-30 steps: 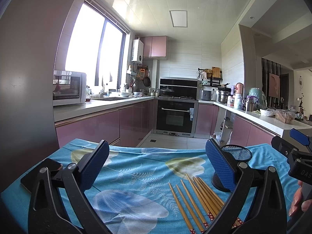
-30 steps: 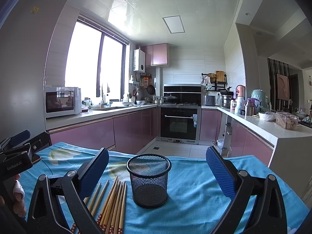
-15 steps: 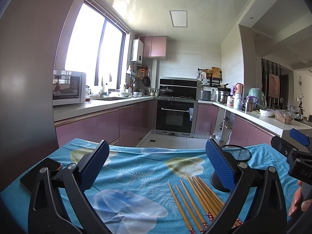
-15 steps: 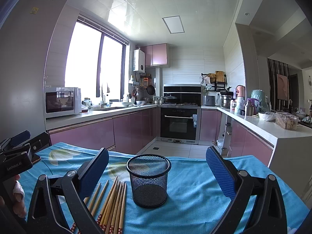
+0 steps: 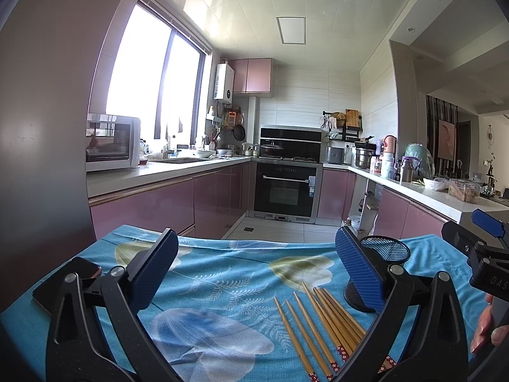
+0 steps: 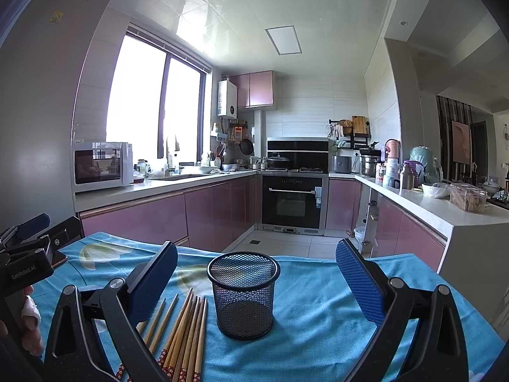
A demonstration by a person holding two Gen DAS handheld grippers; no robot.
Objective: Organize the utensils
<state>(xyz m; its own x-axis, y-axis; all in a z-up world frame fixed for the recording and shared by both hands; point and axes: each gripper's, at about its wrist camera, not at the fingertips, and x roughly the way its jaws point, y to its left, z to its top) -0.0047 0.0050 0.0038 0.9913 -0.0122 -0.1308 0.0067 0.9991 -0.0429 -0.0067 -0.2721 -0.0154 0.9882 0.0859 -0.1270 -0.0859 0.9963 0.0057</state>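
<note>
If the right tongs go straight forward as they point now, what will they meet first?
Most likely the black mesh cup, standing upright centred between the open right tongs. The chopsticks lie left of that line.

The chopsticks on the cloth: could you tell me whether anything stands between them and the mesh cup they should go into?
Nothing visible does. The chopsticks lie flat on the blue cloth just left of the mesh cup, whose mouth is open and shows nothing inside. Both tools, left and right, are open and hold nothing.
</note>
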